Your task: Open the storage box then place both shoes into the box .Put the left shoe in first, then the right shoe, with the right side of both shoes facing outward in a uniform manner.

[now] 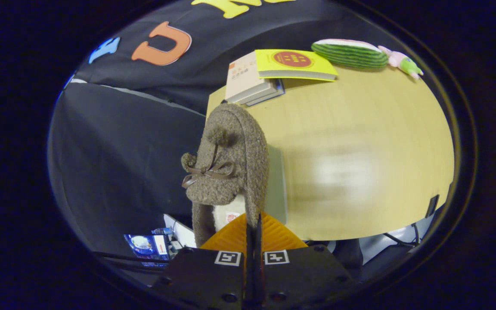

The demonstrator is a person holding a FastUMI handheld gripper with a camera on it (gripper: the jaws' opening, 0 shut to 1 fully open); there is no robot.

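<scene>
The gripper (253, 224) has its fingers pinched nearly together on the heel rim of a fuzzy brown slipper (226, 168), which hangs lifted w/ its toe pointing away and its bow and pom-poms facing the camera. It sits over the near edge of the wooden table (360, 172), beside a pale grey-green panel (possibly the storage box, can't tell). Beyond lie a stack of books (252, 84), a yellow book (295, 64), a watermelon plush (349, 54) and a small pink toy (403, 62). Risk: the grip is thin, on soft fabric only, so a quick swing could let the shoe slip or twist, leaving the wrong side facing outward.
</scene>
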